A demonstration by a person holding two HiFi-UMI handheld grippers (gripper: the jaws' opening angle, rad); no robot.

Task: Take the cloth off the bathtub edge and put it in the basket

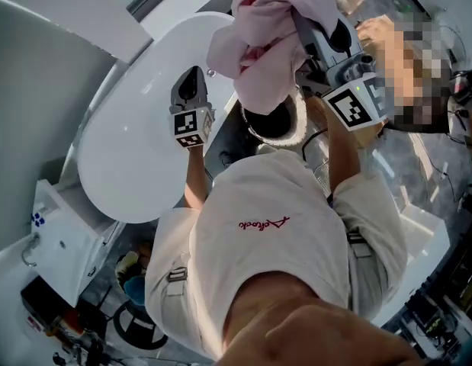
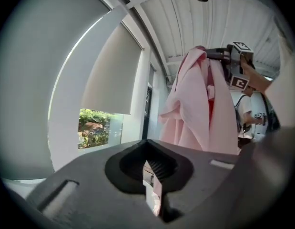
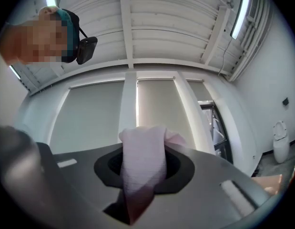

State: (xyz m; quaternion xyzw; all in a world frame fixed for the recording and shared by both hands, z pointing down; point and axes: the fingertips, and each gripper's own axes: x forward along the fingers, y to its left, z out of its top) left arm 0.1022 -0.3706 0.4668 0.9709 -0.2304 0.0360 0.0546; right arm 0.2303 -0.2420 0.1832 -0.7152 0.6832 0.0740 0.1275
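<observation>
Bathroom setting: white oval bathtub (image 1: 136,151) fills the left of the head view; the person in a white shirt (image 1: 274,235) stands at its right end.

Right gripper (image 1: 300,17): raised on the far right, jaws clamped on a fold of the pink cloth (image 1: 266,44). The cloth hangs bunched from the jaws, clear of the tub edge. The right gripper view confirms it: the fold fills the gap between the jaws, with pale roller blinds (image 3: 95,118) behind.

Left gripper (image 1: 191,82): over the tub's right end, left of the cloth and apart from it. Jaws almost together, only a thin slit, nothing in them.

Below the cloth is a round dark opening with a pale rim (image 1: 297,132), possibly the basket, though it is partly hidden.
</observation>
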